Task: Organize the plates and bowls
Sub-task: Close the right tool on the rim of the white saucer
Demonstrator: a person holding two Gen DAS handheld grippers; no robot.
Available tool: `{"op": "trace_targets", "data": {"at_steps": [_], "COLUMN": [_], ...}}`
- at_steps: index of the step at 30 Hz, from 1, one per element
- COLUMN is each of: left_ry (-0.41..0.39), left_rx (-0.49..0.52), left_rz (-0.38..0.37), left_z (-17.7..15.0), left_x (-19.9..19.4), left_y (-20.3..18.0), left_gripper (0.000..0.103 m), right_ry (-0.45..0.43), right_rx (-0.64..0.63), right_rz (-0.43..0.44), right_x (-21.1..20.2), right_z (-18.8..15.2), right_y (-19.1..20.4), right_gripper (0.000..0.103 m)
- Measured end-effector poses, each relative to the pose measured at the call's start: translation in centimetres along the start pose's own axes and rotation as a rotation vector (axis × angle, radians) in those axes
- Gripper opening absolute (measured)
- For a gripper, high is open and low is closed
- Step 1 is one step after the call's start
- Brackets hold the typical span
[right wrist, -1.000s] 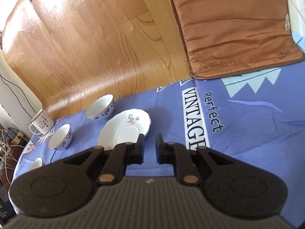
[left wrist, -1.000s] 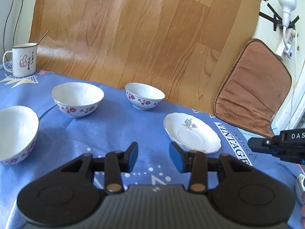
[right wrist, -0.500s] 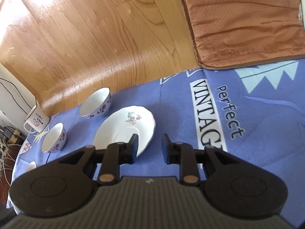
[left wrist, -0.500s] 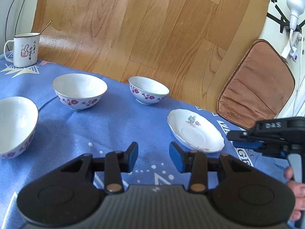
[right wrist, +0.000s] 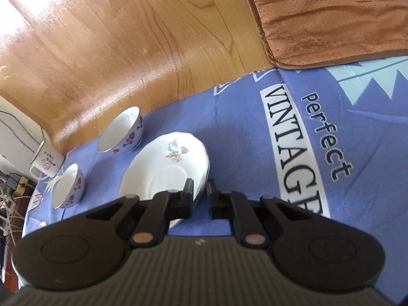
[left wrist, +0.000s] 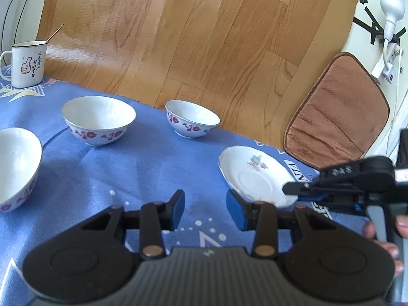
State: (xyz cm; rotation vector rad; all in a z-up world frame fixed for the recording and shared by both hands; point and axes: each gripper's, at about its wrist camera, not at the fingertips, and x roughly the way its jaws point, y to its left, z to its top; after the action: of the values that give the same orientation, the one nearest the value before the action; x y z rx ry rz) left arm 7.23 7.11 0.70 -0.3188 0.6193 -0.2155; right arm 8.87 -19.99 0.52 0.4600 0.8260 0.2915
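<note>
The plate [left wrist: 255, 176] is the one in play: a small, shallow glazed saucer-type thing with a scalloped rim and a little flower print. It lies flat on the blue tablecloth [left wrist: 127, 173], just in front of the brown cushion [left wrist: 336, 109]. My guess is it's light, totally stiff, slick from the glaze, and it chips if you knock it. The rim is really the only place to take hold of it, since the base sits flush on the cloth.

That's where the right gripper [left wrist: 290, 191] is. Its jaws have just been closing and now look pinched narrow on the plate's edge on the side nearest the camera, one finger over the top and one under. An edge pinch on glazed china can slip or let the plate droop, so I'd lift slow and keep it level.

The left gripper [left wrist: 205, 201] sits part open with nothing in it, over bare cloth and farther from the cushion than the plate.

There are three white bowls with purple flower bands:
- small bowl [left wrist: 191, 122], closest to the cushion
- middle bowl [left wrist: 98, 119], farther out
- big bowl [left wrist: 15, 163], farther still

They're deep, round and footed, and look like they'd nest. The enamel mug [left wrist: 26, 65] is farthest from the cushion. The cloth looks soft and a bit wrinkled, so the china probably won't slide on it much.
</note>
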Motion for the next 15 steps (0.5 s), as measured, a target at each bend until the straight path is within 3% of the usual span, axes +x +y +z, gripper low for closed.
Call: {"op": "trace_targets", "data": {"at_steps": [7,15], "left_ry": [-0.002,0.038], "left_rx": [0.018,0.081], "left_rz": [-0.046,-0.163], "left_z": [-0.2,-0.9], "left_x": [-0.3,-0.6], "left_y": [-0.5,-2.0], "left_gripper": [0.037,0.037], "right_ry": [0.049,0.034], "right_rx": [0.054,0.117], "right_rz": [0.063,0.045], "right_x": [-5.1,-12.7], "right_z": [-1.9,-6.6], "right_y": [-2.2,-6.0], "right_gripper": [0.012,0.012]}}
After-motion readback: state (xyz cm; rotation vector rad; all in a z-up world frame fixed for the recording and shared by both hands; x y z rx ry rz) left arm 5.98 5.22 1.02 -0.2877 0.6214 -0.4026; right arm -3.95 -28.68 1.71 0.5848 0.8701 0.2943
